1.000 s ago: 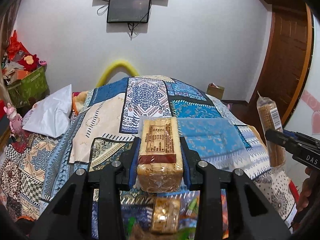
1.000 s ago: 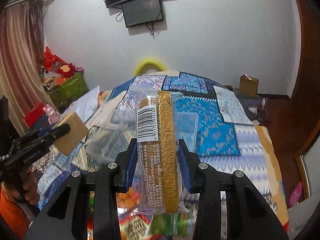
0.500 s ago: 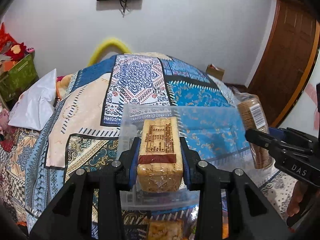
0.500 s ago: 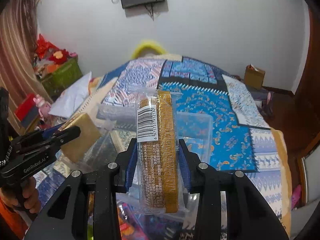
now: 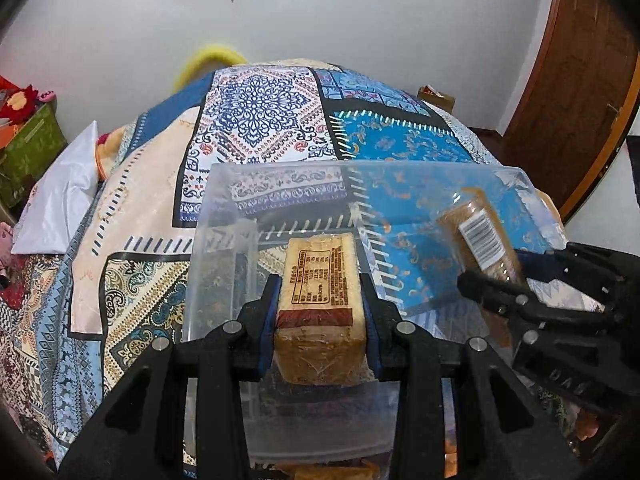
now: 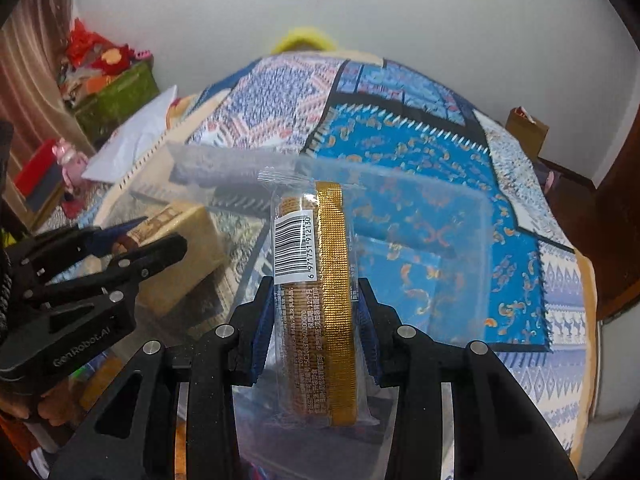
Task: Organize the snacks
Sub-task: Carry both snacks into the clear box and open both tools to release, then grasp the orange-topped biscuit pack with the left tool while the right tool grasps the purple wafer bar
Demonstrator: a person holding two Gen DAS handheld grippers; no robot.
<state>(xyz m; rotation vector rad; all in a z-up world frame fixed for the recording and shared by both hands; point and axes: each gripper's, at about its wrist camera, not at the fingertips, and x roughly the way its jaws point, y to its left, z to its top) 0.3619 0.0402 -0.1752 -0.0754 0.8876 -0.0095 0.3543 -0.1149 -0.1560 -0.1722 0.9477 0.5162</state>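
Patchwork bedspread (image 5: 260, 120) beneath clear plastic bin (image 5: 280, 172), left gripper (image 5: 320, 320) clamping wrapped cake block (image 5: 320, 300) above bin, right gripper (image 6: 314, 320) clamping biscuit sleeve (image 6: 316, 280) above bin, white wall (image 5: 360, 20) behind

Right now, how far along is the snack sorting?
Nothing visibly sits in the clear plastic bin yet. In hand: the left gripper holds a tan wrapped cake block, the right gripper a gold-striped biscuit sleeve, both over the bin. More packets remain below.

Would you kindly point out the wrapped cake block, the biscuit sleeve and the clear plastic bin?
wrapped cake block (image 5: 316, 276): left wrist view, on its printed label.
biscuit sleeve (image 6: 334, 280): right wrist view, on its gold strip.
clear plastic bin (image 5: 216, 240): left wrist view, on its left wall.
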